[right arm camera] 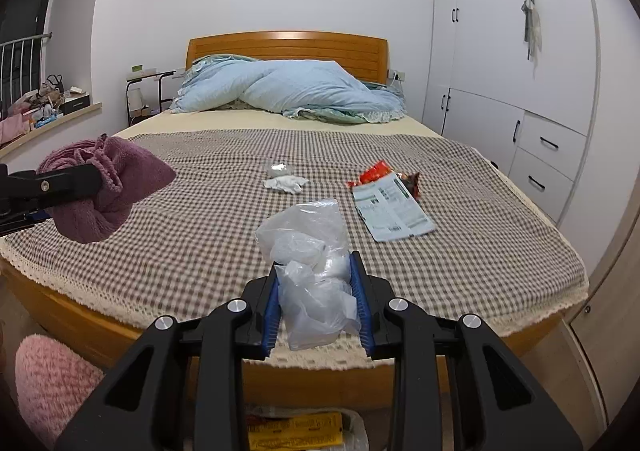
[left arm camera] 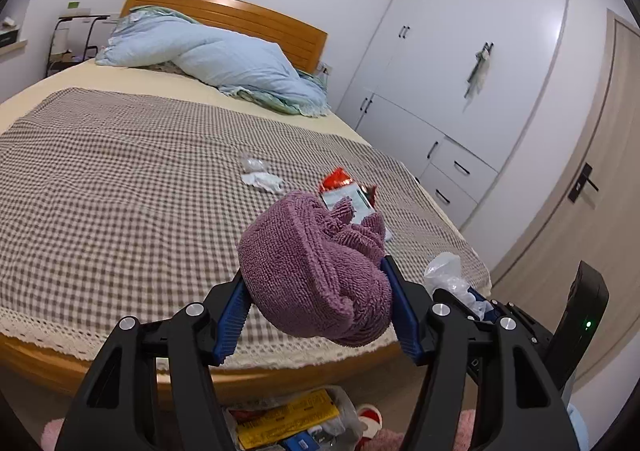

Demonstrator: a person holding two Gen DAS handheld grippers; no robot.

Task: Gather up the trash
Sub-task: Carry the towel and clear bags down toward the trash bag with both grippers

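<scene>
My left gripper [left arm camera: 316,279] is shut on a bunched purple towel [left arm camera: 316,271], held over the foot of the bed; the same towel [right arm camera: 108,187] shows at the left of the right wrist view. A crumpled clear plastic bag [right arm camera: 312,271] is pinched in my right gripper [right arm camera: 314,263], also in front of the bed's foot, and that bag [left arm camera: 448,275] peeks in at the right of the left wrist view. On the checked bedspread [right arm camera: 200,219] lie a red-and-white snack wrapper [right arm camera: 390,201], a white crumpled tissue [right arm camera: 286,183] and a small clear wrapper [right arm camera: 280,169].
A trash bag with a yellow package [right arm camera: 296,431] sits on the floor below the grippers. A blue duvet [right arm camera: 292,91] is piled at the wooden headboard. White wardrobes [right arm camera: 516,71] stand right, a door [left arm camera: 592,179] beyond. A pink fuzzy thing [right arm camera: 48,375] is at lower left.
</scene>
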